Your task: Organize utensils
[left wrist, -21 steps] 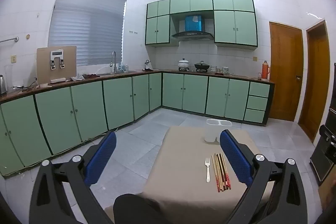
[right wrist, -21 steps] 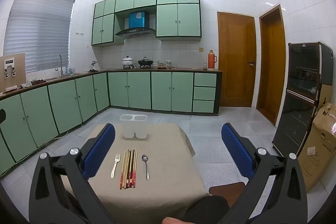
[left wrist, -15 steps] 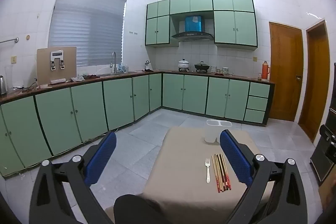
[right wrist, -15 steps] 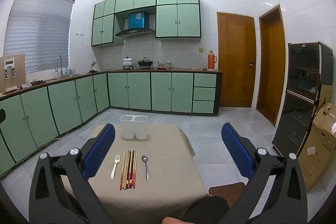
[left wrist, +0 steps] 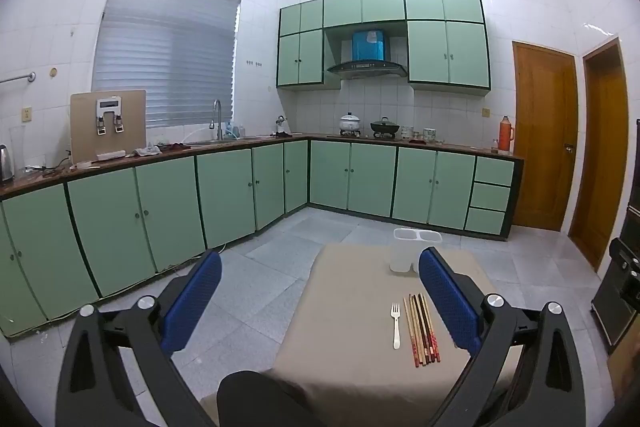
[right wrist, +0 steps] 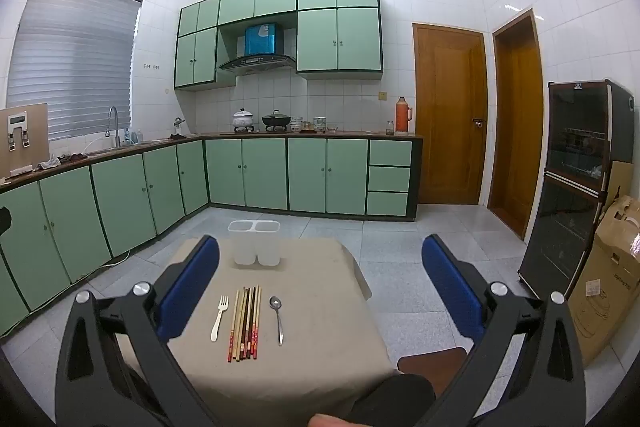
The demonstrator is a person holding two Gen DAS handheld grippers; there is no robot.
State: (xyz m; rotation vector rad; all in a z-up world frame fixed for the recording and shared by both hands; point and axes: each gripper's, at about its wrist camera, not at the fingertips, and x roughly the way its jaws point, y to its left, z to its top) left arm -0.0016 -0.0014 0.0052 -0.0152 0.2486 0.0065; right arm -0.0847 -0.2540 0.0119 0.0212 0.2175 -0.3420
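Note:
On a small table with a beige cloth [right wrist: 312,311] lie a white fork [right wrist: 219,317], a bundle of several chopsticks [right wrist: 245,323] and a metal spoon [right wrist: 277,319], side by side. A translucent two-compartment holder [right wrist: 254,242] stands upright at the table's far edge. In the left wrist view I see the fork [left wrist: 395,323], the chopsticks [left wrist: 422,327] and the holder [left wrist: 408,251]; the spoon is hidden behind the right finger. My left gripper [left wrist: 320,299] and right gripper [right wrist: 320,291] are both open, empty, and held above the table's near side.
Green base cabinets [right wrist: 264,173] run along the back and left walls with a sink and pots on the counter. Two wooden doors [right wrist: 450,115] are at the right. A dark cabinet [right wrist: 576,179] and a cardboard box [right wrist: 608,279] stand at the far right. A person's knee [left wrist: 256,399] is below.

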